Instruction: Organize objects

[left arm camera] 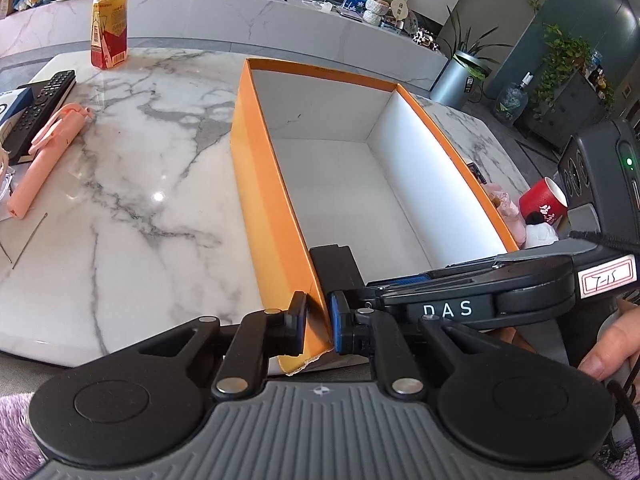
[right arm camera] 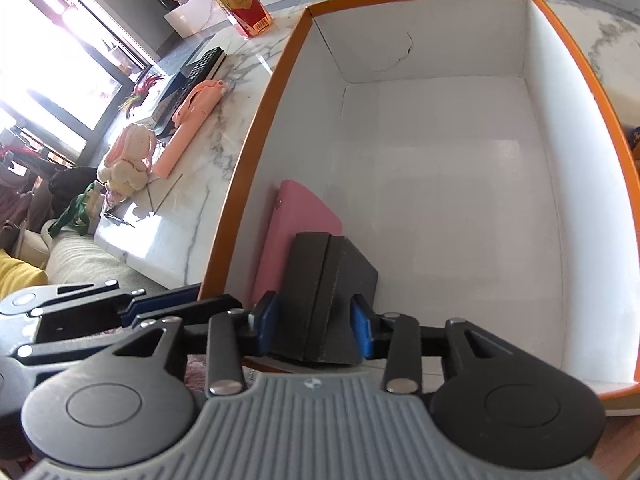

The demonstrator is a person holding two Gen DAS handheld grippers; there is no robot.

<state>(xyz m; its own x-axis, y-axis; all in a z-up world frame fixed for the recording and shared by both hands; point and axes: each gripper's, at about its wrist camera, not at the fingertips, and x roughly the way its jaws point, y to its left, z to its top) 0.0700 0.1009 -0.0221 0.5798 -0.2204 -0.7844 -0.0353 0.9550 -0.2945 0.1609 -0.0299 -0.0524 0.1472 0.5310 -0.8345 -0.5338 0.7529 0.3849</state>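
An open orange box [left arm camera: 256, 184] with a white inside stands on the marble table [left arm camera: 140, 200]. My left gripper [left arm camera: 318, 320] is shut on the box's left wall near its front corner, one pad outside and one inside. In the right wrist view my right gripper [right arm camera: 314, 322] reaches into that corner with a black block [right arm camera: 324, 292] between its blue pads, which lie against the block's sides. The block stands tilted against a flat pink case [right arm camera: 296, 232] on the box floor. The left wrist view shows the black block [left arm camera: 332, 266] just inside the wall.
Left of the box lie a pink folding stick [left arm camera: 48, 156], a black remote [left arm camera: 44, 104] and a tea bottle [left arm camera: 109, 24]. A plush toy [right arm camera: 128, 160] sits at the table's left end. Right of the box are a red cup [left arm camera: 544, 202] and a pink soft toy [left arm camera: 506, 204].
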